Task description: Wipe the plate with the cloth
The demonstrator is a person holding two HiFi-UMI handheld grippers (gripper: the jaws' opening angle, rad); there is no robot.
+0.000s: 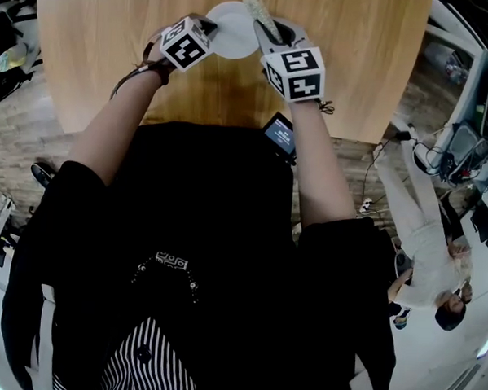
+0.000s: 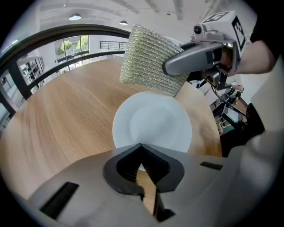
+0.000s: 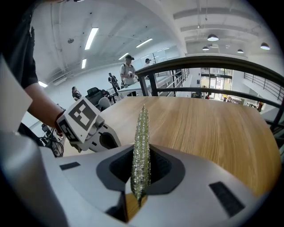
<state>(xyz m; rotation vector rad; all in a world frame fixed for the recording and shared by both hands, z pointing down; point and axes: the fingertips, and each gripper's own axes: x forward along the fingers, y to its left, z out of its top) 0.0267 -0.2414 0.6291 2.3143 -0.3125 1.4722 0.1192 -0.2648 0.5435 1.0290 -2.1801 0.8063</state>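
One round white plate (image 1: 232, 30), flat on the light wooden table (image 1: 97, 44). One silvery-green glitter-weave cloth (image 2: 148, 60). Two hand-held grippers. Right hand-held gripper (image 3: 142, 153) clamps the cloth edge-on and holds it over the plate's far rim. Left hand-held gripper (image 2: 141, 148) is clenched on nothing, tips at the plate's near rim.

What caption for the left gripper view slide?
Right gripper holds the cloth over the far rim of the plate on the table.
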